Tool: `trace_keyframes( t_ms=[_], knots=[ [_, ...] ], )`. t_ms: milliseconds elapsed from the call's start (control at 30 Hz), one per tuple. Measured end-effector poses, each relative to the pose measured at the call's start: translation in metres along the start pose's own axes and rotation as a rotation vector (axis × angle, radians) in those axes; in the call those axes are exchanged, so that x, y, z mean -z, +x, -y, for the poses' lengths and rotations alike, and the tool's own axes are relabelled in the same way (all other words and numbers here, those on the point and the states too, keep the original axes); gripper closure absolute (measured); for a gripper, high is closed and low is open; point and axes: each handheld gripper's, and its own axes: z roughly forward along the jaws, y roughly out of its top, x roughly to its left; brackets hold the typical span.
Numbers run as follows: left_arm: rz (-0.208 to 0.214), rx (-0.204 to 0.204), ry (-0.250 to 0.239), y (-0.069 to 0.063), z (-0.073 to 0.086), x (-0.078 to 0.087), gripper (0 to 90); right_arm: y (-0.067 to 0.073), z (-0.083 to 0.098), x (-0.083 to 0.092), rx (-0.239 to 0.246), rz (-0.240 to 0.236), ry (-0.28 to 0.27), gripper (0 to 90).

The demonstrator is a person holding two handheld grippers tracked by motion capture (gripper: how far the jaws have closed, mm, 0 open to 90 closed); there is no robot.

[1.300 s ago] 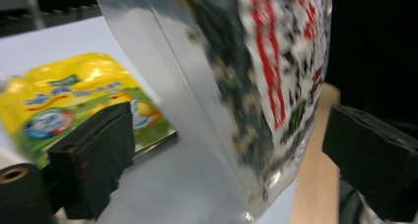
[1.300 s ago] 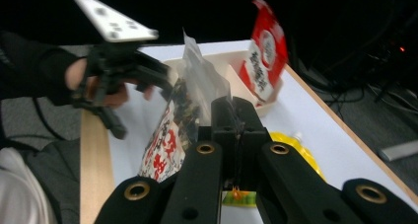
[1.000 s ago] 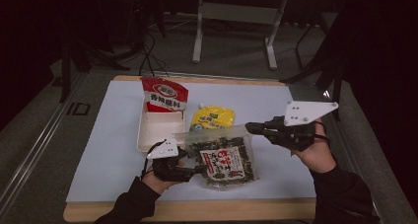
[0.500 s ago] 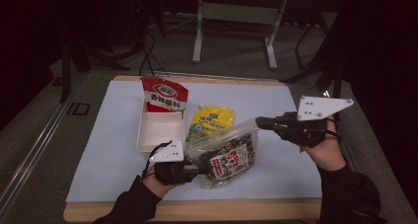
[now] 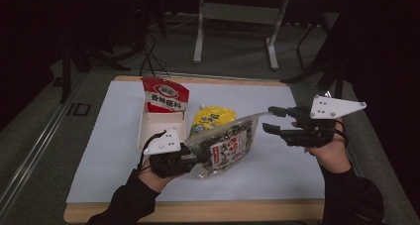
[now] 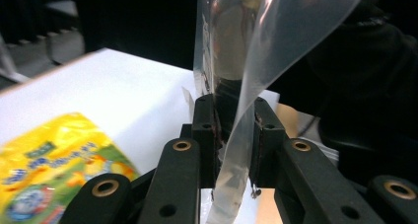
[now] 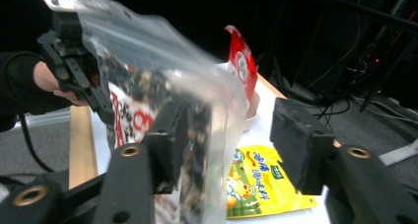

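Observation:
A clear bag of dark snacks with a red-and-white label (image 5: 225, 148) hangs tilted above the white table cover. My left gripper (image 5: 195, 158) is shut on its near edge; its jaws have just been closing, and the film (image 6: 246, 61) is pinched between the pads at the gripper's tips (image 6: 231, 110). My right gripper (image 5: 270, 120) stands open at the bag's far top edge. Its jaws have just been opening. In the right gripper view the bag (image 7: 197, 100) lies against one jaw of that gripper (image 7: 231, 130), not pinched.
A yellow packet (image 5: 213, 118) lies flat behind the bag. A red packet (image 5: 166, 96) stands in a white tray (image 5: 148, 128) at the left. The white cover (image 5: 297, 175) reaches the table's wooden front edge. Dark stands and cables lie beyond the table.
The left gripper closed on the bag and lifted its near end off the table, so the bag now tilts. The right gripper's jaws, shut before, have opened.

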Motion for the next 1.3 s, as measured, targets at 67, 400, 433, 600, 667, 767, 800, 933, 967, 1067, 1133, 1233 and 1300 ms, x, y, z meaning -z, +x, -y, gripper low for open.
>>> trace_keyframes(
  t_ms=[67, 400, 433, 600, 667, 767, 800, 933, 967, 1067, 1133, 1233, 1300],
  knots=[
    [-0.018, -0.004, -0.009, 0.002, -0.004, 0.005, 78.9, -0.001, 0.004, -0.001, -0.016, 0.005, -0.002, 40.5],
    [-0.112, -0.017, -0.041, 0.01, -0.02, 0.041, 78.9, -0.019, 0.043, -0.016, -0.158, -0.023, -0.018, 19.2],
    [-0.119, -0.014, -0.038, 0.011, -0.021, 0.045, 78.9, -0.021, 0.046, -0.018, -0.167, -0.022, -0.023, 17.2],
    [-0.192, -0.014, -0.037, 0.018, -0.025, 0.067, 79.0, -0.026, 0.059, -0.022, -0.198, -0.023, -0.034, 14.0],
    [-0.225, -0.007, -0.042, 0.021, -0.024, 0.077, 78.9, -0.026, 0.063, -0.023, -0.185, -0.011, -0.025, 14.0],
    [-0.272, 0.005, -0.042, 0.029, -0.022, 0.091, 79.0, -0.028, 0.067, -0.024, -0.19, -0.008, -0.03, 14.2],
    [-0.281, 0.008, -0.036, 0.031, -0.021, 0.095, 79.0, -0.028, 0.069, -0.024, -0.185, -0.014, -0.038, 14.2],
    [-0.352, 0.011, 0.003, 0.043, -0.015, 0.108, 78.9, -0.03, 0.072, -0.025, -0.188, -0.017, -0.048, 14.2],
    [-0.363, 0.017, 0.012, 0.047, -0.013, 0.11, 78.9, -0.03, 0.073, -0.025, -0.187, -0.022, -0.047, 14.2],
    [-0.384, 0.037, 0.039, 0.059, -0.008, 0.115, 78.9, -0.03, 0.076, -0.028, -0.183, -0.02, -0.037, 14.2],
    [-0.397, 0.046, 0.058, 0.067, -0.004, 0.116, 78.9, -0.03, 0.078, -0.029, -0.195, -0.025, -0.037, 14.3],
    [-0.395, 0.072, 0.063, 0.077, 0.0, 0.114, 78.9, -0.031, 0.08, -0.031, -0.2, -0.029, -0.035, 14.3],
    [-0.401, 0.077, 0.073, 0.082, 0.0, 0.11, 78.9, -0.031, 0.081, -0.032, -0.205, -0.034, -0.033, 14.4]
  ],
)
